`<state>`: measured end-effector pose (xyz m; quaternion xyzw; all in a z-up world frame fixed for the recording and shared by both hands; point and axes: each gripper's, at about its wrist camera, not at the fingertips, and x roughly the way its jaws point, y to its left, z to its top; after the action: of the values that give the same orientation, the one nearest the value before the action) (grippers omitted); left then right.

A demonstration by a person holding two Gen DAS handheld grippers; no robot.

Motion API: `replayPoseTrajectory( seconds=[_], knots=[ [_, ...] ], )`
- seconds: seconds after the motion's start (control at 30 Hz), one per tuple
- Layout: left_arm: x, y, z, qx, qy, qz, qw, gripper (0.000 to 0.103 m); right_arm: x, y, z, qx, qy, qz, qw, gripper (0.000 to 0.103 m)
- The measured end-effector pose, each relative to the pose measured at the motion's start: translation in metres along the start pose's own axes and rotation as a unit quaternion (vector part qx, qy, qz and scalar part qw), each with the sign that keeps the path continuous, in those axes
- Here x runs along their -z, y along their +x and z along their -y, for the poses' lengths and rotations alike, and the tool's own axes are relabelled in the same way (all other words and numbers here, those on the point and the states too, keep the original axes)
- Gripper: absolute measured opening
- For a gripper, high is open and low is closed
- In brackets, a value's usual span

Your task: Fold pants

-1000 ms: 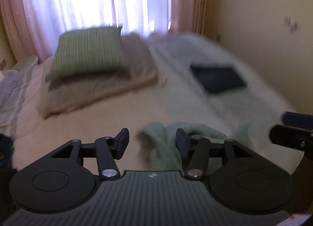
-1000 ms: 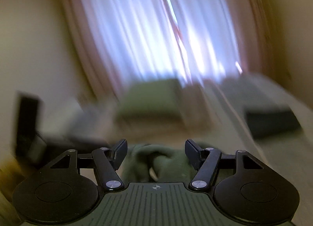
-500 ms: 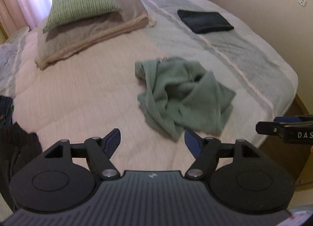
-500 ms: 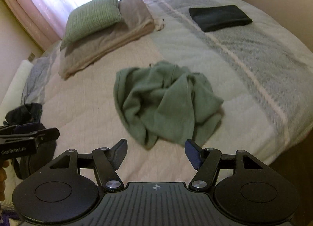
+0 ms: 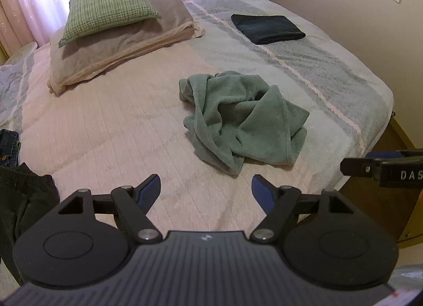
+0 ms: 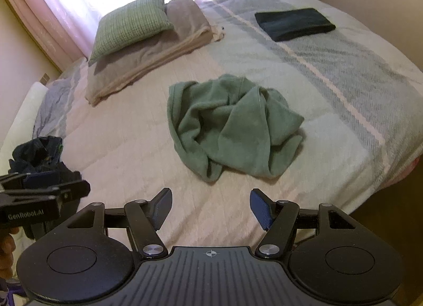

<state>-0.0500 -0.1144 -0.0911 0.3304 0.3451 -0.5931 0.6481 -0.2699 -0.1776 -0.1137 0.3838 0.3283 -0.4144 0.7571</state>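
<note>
Crumpled green pants point(image 5: 242, 118) point(image 6: 232, 127) lie in a heap on the middle of the bed point(image 5: 105, 126) point(image 6: 127, 144). My left gripper point(image 5: 206, 191) hangs open above the bed's near edge, short of the heap, nothing between its fingers. My right gripper point(image 6: 210, 206) is also open and empty, a little nearer the heap's front edge. Each gripper's side shows in the other view: the right gripper point(image 5: 383, 169) at the right border, the left gripper point(image 6: 42, 195) at the left border.
A folded dark garment point(image 5: 267, 28) point(image 6: 294, 24) lies at the far right of the bed. A green cushion point(image 5: 105, 9) point(image 6: 132, 24) rests on folded beige blankets point(image 5: 119, 46) at the back left. Dark clothes point(image 5: 18, 195) point(image 6: 37, 155) pile at the near left. A wall point(image 5: 357, 15) runs along the right.
Both views swung down from the curtains to the bed and lost their blur. Both grippers pulled back from the green pants and the left one opened wider.
</note>
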Motion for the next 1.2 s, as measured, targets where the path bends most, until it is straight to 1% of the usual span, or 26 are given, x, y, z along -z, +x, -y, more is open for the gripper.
replayPoseTrajectory(
  seconds=[0.17,0.3,0.47,0.6,0.67,0.7,0.73,0.8,0.9,1.03,1.13,1.2],
  knots=[
    [-0.008,0.015,0.006,-0.014,-0.019,0.0,0.9997,0.077,-0.018,0.01,0.014,-0.008,0.0,0.004,1.0,0.063],
    [-0.016,0.035,0.016,-0.027,-0.04,-0.002,0.9988,0.079,-0.041,0.023,0.042,-0.011,0.0,0.004,1.0,0.063],
    [-0.029,0.071,0.041,-0.062,-0.07,-0.007,0.9956,0.081,-0.09,0.044,0.104,-0.009,-0.008,-0.003,1.0,0.063],
    [-0.037,0.101,0.071,-0.086,-0.114,-0.029,0.9893,0.081,-0.138,0.061,0.164,-0.005,-0.027,-0.019,0.999,0.063],
    [-0.041,0.116,0.091,-0.094,-0.132,-0.039,0.986,0.084,-0.161,0.065,0.194,-0.002,-0.035,-0.023,0.999,0.063],
    [-0.042,0.123,0.103,-0.099,-0.14,-0.039,0.9844,0.087,-0.173,0.068,0.211,0.001,-0.038,-0.028,0.999,0.062],
    [-0.041,0.129,0.112,-0.101,-0.144,-0.039,0.9836,0.089,-0.183,0.072,0.225,0.005,-0.041,-0.033,0.999,0.063],
    [-0.043,0.147,0.133,-0.103,-0.153,-0.044,0.9819,0.089,-0.204,0.081,0.256,0.017,-0.051,-0.044,0.998,0.063],
    [-0.04,0.177,0.159,-0.102,-0.163,-0.058,0.9796,0.089,-0.23,0.099,0.296,0.051,-0.068,-0.055,0.995,0.062],
    [-0.03,0.225,0.186,-0.108,-0.17,-0.075,0.9766,0.089,-0.248,0.123,0.333,0.073,-0.065,-0.064,0.993,0.063],
    [-0.018,0.264,0.198,-0.105,-0.188,-0.088,0.9726,0.089,-0.251,0.143,0.348,0.079,-0.067,-0.073,0.992,0.063],
    [-0.01,0.291,0.201,-0.107,-0.207,-0.091,0.9682,0.089,-0.249,0.158,0.355,0.081,-0.075,-0.084,0.99,0.062]
  ],
)
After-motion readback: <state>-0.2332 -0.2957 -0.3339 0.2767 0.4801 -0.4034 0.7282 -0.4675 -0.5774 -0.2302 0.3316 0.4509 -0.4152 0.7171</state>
